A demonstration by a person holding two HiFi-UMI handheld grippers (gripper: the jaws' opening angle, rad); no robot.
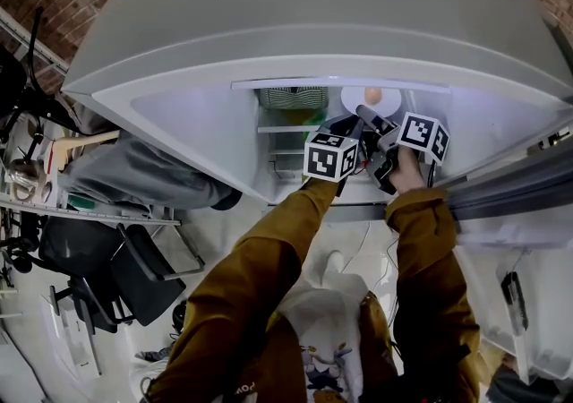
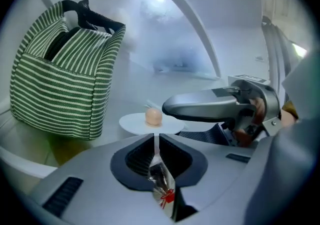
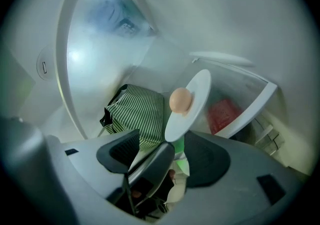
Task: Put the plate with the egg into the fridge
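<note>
Item: plate [image 2: 132,124], white, with an egg [image 2: 153,116] at its centre, inside the open fridge [image 1: 197,124], upper compartment.
Clock places as in the left gripper view.
Striped bag [image 2: 60,89]: at the plate's 10 o'clock.
Left gripper [image 2: 156,136]: jaws almost together, tips just at the plate's 6 o'clock rim.
Right gripper [image 3: 165,136]: jaws wide, straddling the 3 o'clock rim, pads clear.

The left gripper [image 2: 156,143] pinches the plate [image 2: 136,125] at 6 o'clock, egg [image 2: 153,116] on top; striped bag [image 2: 65,76] at 10 o'clock.
</note>
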